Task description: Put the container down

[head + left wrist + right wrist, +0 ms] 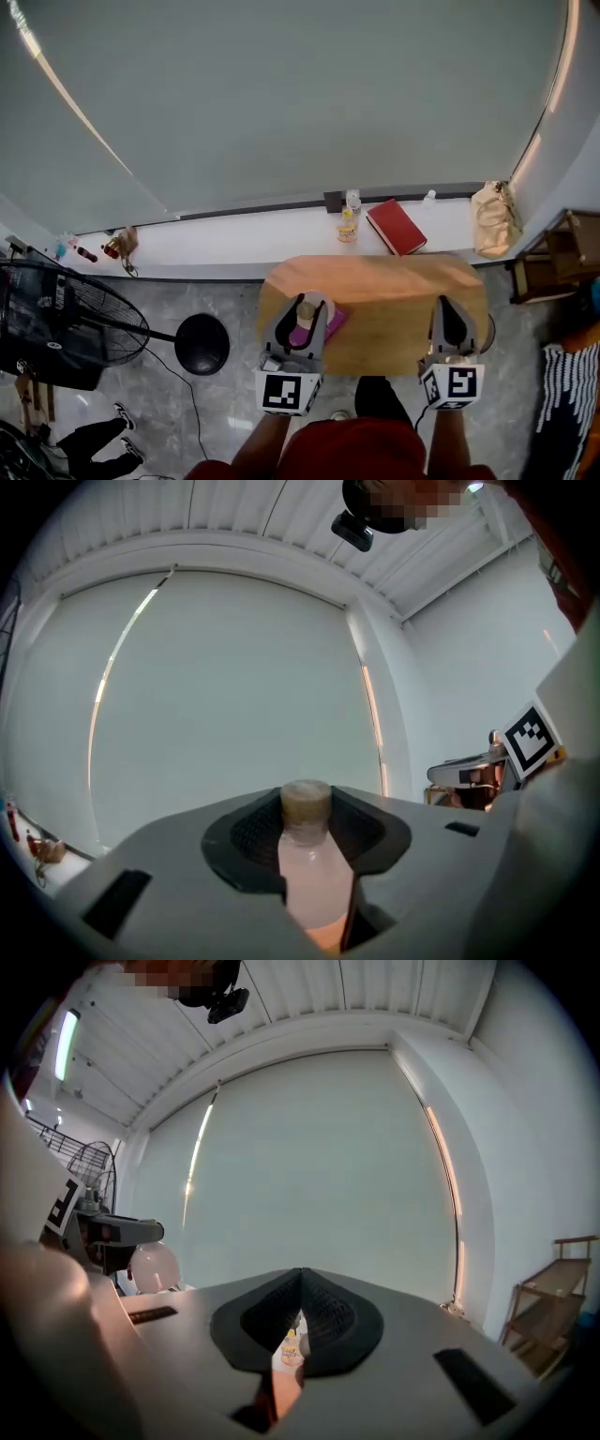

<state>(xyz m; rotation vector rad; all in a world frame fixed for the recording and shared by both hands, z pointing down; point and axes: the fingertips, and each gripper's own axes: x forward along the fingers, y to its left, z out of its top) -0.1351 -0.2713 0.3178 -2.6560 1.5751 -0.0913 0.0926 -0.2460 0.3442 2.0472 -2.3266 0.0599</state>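
Observation:
The container (307, 864) is a pale pink translucent bottle with a tan cap. It stands upright between the jaws of my left gripper (307, 819), which is shut on its neck and body. In the head view my left gripper (302, 317) holds the container (306, 311) over the left part of the round wooden table (394, 300). A magenta patch (330, 323) shows just beside the bottle; I cannot tell whether it belongs to it. My right gripper (448, 311) hangs over the table's right part, and its jaws (300, 1314) are shut with nothing between them.
Behind the table runs a white ledge (234, 239) with a red book (396, 226), a yellow bottle (347, 227), a clear bottle (353, 202) and a paper bag (494, 218). A black fan (66, 323) and a round black stool (202, 343) stand to the left. A wooden shelf (553, 253) stands at the right.

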